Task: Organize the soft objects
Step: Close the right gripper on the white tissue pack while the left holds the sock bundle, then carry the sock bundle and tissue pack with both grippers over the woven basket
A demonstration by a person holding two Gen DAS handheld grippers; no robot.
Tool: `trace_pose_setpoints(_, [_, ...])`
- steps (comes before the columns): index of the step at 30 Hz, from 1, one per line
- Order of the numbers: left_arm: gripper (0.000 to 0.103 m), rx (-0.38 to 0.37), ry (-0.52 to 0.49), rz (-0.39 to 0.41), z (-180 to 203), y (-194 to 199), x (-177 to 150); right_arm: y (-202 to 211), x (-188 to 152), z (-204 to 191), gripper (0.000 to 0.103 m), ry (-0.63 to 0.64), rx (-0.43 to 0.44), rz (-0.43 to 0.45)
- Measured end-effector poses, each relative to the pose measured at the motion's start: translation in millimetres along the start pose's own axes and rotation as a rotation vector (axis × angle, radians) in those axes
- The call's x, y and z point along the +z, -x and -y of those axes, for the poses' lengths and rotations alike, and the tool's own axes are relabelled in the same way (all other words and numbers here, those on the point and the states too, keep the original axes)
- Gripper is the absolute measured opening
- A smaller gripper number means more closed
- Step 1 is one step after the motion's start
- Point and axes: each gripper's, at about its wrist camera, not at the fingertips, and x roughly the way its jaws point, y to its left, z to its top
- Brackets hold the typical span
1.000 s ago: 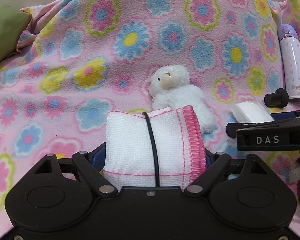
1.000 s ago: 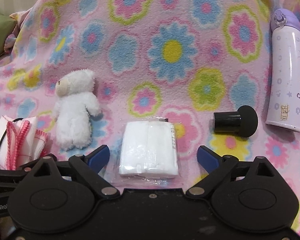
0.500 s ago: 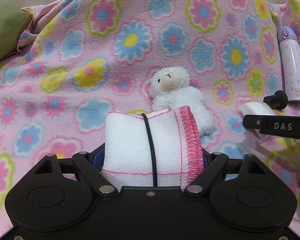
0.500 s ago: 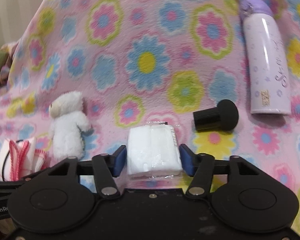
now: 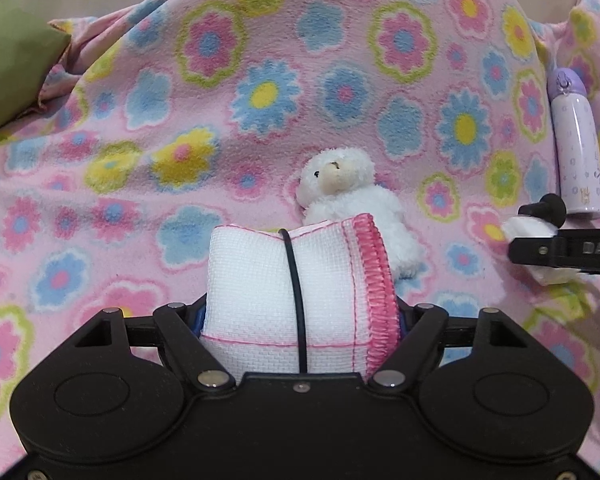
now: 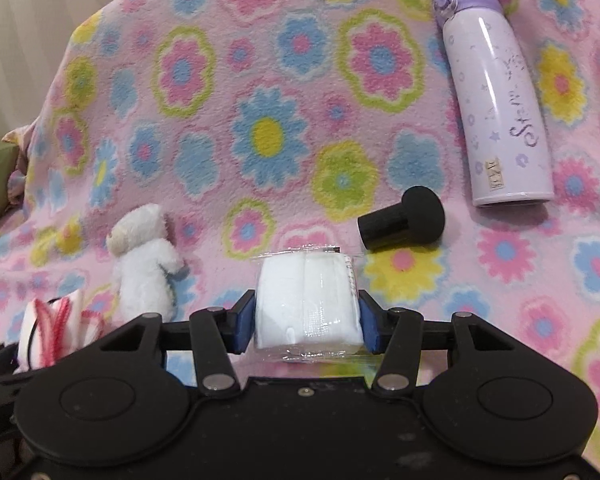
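Right tool [image 6: 306, 322], "DAS" lettering, around wrapped white pad [image 6: 307, 304].

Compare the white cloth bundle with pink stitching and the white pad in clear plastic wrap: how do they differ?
The white cloth bundle with pink stitching is bare woven fabric; the white pad in clear plastic wrap is sealed in film. A black elastic band circles the bundle; the pad has none. The left gripper holds the bundle, the right gripper the pad. Both are white, soft and clamped.

white cloth roll [image 5: 296, 300], pink-edged, banded in black, is gripped upright | wrapped white pad [image 6: 308, 304] is clamped, raised off blanket | white plush lamb [image 5: 352, 204] is lying on blanket behind roll
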Motion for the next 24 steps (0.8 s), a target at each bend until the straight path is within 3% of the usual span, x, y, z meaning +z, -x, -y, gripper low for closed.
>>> trace_pose_setpoints(5, [0.073, 0.039, -0.018, -0.011, 3, 8, 2, 29, -1, 0, 0.051, 0.075, -0.010, -0.001])
trace_pose_setpoints(11, [0.073, 0.053, -0.031, -0.011, 10, 43, 14, 73, 8, 13, 0.051, 0.015, 0.017, 0.019])
trace_pose_setpoints(18, [0.073, 0.001, -0.076, -0.007, 30, 111, 32, 136, 10, 13, 0.051, -0.022, 0.053, 0.060])
trace_pose_setpoints(24, [0.073, -0.070, -0.076, -0.052, 41, 161, 31, 198, 1, 12, 0.051, -0.041, 0.092, 0.090])
